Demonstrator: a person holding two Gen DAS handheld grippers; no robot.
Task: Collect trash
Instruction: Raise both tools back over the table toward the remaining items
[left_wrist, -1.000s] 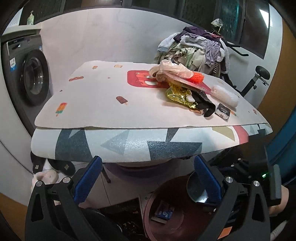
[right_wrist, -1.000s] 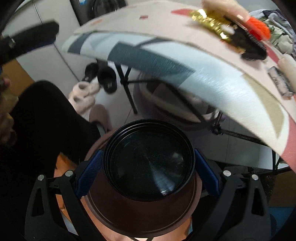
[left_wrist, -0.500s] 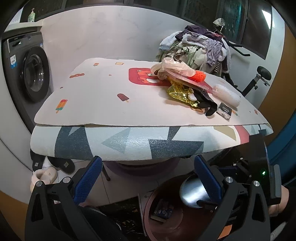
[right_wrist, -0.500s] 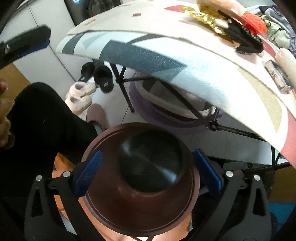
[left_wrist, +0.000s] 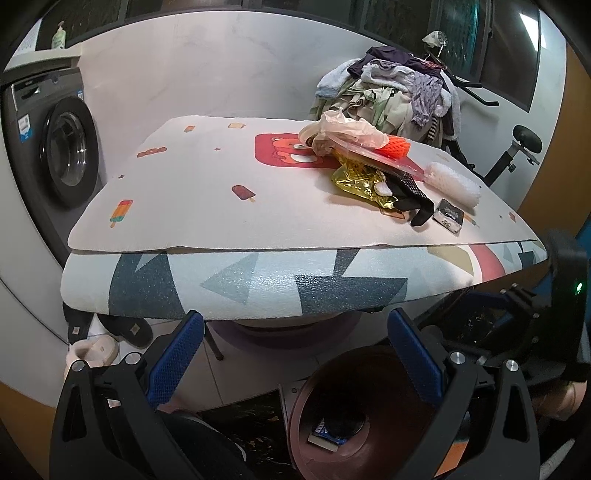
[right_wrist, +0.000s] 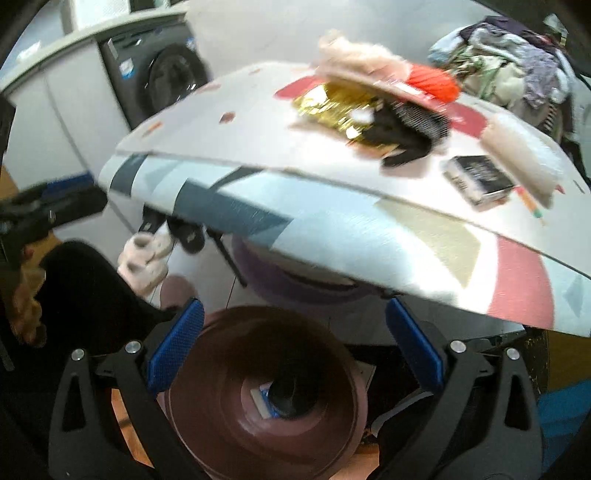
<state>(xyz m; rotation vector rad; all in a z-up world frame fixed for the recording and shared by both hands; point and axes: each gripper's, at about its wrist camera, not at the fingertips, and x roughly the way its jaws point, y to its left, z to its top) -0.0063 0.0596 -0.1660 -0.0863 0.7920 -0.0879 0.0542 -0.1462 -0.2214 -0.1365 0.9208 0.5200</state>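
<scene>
Trash bin (right_wrist: 266, 391) holding blue packet (right_wrist: 267, 400), black lid (left_wrist: 347, 422)

Each gripper is built alike. The left gripper (left_wrist: 295, 354) has black plastic arms shaped as open triangular frames, silver round screws (left_wrist: 457, 357) at the joints, and flat fingers (left_wrist: 176, 361) faced with blue, dimpled rubber pads. The right gripper (right_wrist: 293, 339) shows the same black frames, silver screws and blue-padded fingers (right_wrist: 413, 341). Beside the right gripper's body in the left wrist view glows a small green light (left_wrist: 578, 287), with bare skin (left_wrist: 565, 402) below it.
</scene>
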